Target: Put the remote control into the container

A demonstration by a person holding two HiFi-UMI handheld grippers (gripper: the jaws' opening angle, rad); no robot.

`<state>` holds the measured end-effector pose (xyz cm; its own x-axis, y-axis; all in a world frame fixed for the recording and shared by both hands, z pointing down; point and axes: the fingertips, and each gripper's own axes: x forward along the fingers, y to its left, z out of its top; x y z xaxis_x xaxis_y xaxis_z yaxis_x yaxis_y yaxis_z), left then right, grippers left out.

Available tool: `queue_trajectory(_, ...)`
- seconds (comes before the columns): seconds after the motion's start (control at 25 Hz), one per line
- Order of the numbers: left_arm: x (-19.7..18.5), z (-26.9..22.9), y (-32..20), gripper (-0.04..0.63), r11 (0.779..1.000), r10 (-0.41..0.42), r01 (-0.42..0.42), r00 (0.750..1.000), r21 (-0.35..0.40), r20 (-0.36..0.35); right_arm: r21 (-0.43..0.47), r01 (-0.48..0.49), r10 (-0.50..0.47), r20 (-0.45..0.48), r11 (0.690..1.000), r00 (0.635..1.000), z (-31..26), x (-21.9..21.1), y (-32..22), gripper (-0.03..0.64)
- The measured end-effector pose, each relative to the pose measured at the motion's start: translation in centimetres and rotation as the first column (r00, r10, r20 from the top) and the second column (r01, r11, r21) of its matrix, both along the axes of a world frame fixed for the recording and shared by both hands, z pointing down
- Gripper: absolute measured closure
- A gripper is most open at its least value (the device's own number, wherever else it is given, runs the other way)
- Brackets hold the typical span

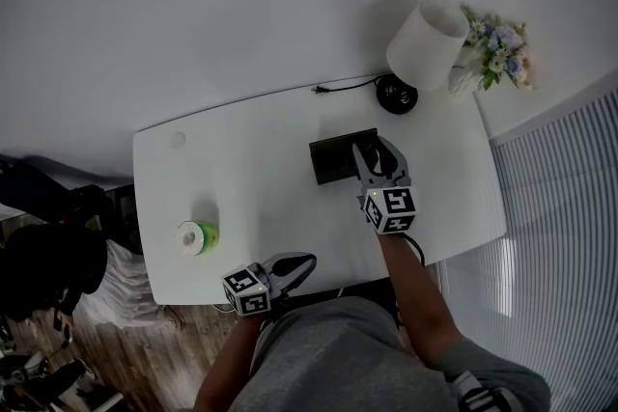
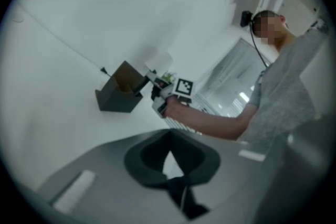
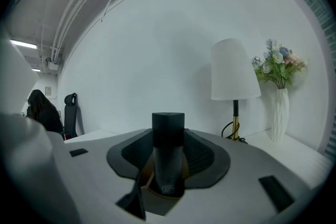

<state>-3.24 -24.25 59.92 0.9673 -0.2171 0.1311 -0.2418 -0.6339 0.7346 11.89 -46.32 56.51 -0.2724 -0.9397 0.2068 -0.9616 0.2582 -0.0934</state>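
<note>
Remote control (image 3: pixel 168 155) stands upright, clamped in the right gripper's (image 1: pixel 379 164) jaws, and only the right gripper view shows it, lower end over a brown interior. Head view hides the remote but puts that gripper right over the dark container (image 1: pixel 333 159) on the white table (image 1: pixel 222 169). Left gripper (image 1: pixel 294 267) sits clenched, empty, at the table's near edge

- The remote control (image 3: pixel 168 162) between the right gripper's (image 3: pixel 168 134) fingers looks like matt black plastic, finely stippled near its lower end.
- The pads (image 3: pixel 202 157) pressing on it are dark and rough, with a mesh-like grain.
- The container (image 1: pixel 333 161) under those fingertips is matt dark outside and dull cardboard-brown inside.
- The table (image 1: pixel 241 159) is smooth and white.
- The lampshade (image 3: pixel 234 70) beyond the fingertips is matt white.
</note>
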Motion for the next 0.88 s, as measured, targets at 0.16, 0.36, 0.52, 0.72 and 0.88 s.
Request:
queue_trajectory(0.16,0.1,0.3,-0.1,0.595,1.0,-0.004,0.004,1.0,-0.004,0.006,-0.023,0.004,-0.004,-0.003,1.0,1.0,0.9,-0.2,0.2,0.43)
queue_trajectory(0.36,0.4,0.5,0.0,0.595,1.0,0.003,-0.003,1.0,-0.006,0.018,-0.063,0.009,-0.011,-0.022,0.998,1.0,2.3,-0.5,0.5,0.43)
queue_trajectory(0.52,0.6,0.5,0.0,0.595,1.0,0.008,-0.008,1.0,-0.007,0.017,-0.085,0.014,-0.018,-0.043,0.996,0.999,3.0,-0.7,0.5,0.43)
queue_trajectory(0.72,0.5,0.7,-0.1,0.595,1.0,0.004,-0.004,1.0,-0.008,0.016,-0.108,0.014,-0.023,-0.08,0.994,0.997,3.8,-1.2,0.7,0.43)
queue_trajectory(0.88,0.4,0.9,-0.1,0.595,1.0,0.002,-0.001,1.0,-0.013,0.012,-0.121,0.01,-0.022,-0.098,0.993,0.995,4.3,-1.2,0.8,0.43)
